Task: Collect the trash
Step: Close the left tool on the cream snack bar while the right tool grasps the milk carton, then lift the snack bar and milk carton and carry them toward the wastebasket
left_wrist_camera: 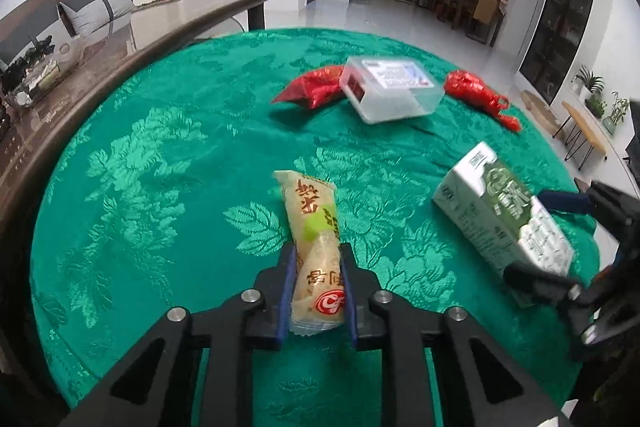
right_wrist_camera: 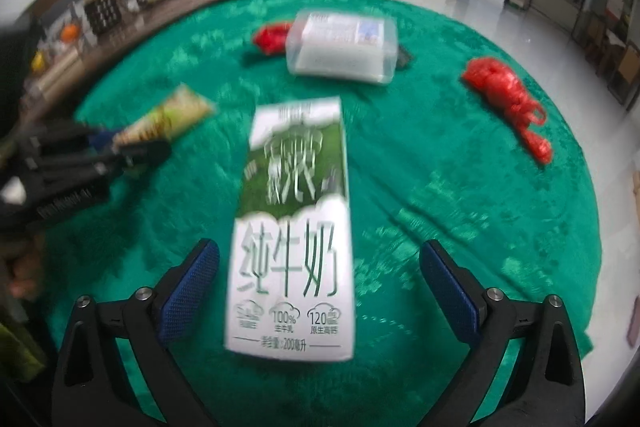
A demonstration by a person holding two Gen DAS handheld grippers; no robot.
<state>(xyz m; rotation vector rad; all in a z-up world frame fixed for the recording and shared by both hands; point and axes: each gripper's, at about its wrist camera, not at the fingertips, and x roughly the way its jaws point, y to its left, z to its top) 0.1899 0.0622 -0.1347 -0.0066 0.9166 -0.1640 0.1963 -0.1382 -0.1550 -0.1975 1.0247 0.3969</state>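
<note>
My left gripper [left_wrist_camera: 318, 259] is shut on a beige snack wrapper [left_wrist_camera: 314, 227] with red lettering, held over the green tablecloth [left_wrist_camera: 160, 147]; it also shows in the right wrist view [right_wrist_camera: 172, 117]. My right gripper [right_wrist_camera: 320, 259] is open, its blue pads on either side of a white and green milk carton [right_wrist_camera: 294, 227] lying flat, not touching it. The carton also shows in the left wrist view [left_wrist_camera: 504, 215]. Two red crumpled bags [left_wrist_camera: 316, 87] [left_wrist_camera: 476, 93] lie at the far side.
A clear plastic box [left_wrist_camera: 390, 87] lies between the red bags at the far side of the round table. A long wooden table [left_wrist_camera: 120, 39] with clutter stands to the left. The right gripper [left_wrist_camera: 560, 247] shows at the right of the left wrist view.
</note>
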